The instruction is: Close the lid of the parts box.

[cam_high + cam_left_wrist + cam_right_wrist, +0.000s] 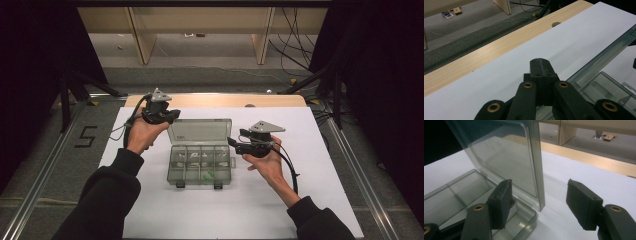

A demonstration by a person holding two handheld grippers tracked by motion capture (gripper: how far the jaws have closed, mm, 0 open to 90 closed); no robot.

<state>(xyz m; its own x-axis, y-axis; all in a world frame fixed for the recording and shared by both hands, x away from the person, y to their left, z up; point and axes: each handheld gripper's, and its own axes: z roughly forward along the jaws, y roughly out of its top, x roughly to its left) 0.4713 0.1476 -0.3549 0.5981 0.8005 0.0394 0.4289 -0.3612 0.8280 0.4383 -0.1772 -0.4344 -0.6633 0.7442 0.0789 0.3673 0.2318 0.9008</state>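
Note:
A clear plastic compartment box (200,184) lies open mid-table, its lid (200,131) standing upright at the back. Small white parts (195,159) and a green piece (210,174) lie in its compartments. My left gripper (174,116) is shut beside the lid's upper left corner. In the left gripper view the jaws (541,67) meet with nothing between them, and the lid's edge (604,56) runs just to their right. My right gripper (231,141) is open at the lid's right side. In the right gripper view the lid's edge (537,170) stands between the pads (501,200), untouched.
A white sheet (300,200) covers the table, with a wooden strip (215,100) along the far edge. A floor mark "5" (86,136) lies to the left. Cables (295,55) and stand legs sit beyond the table at the right.

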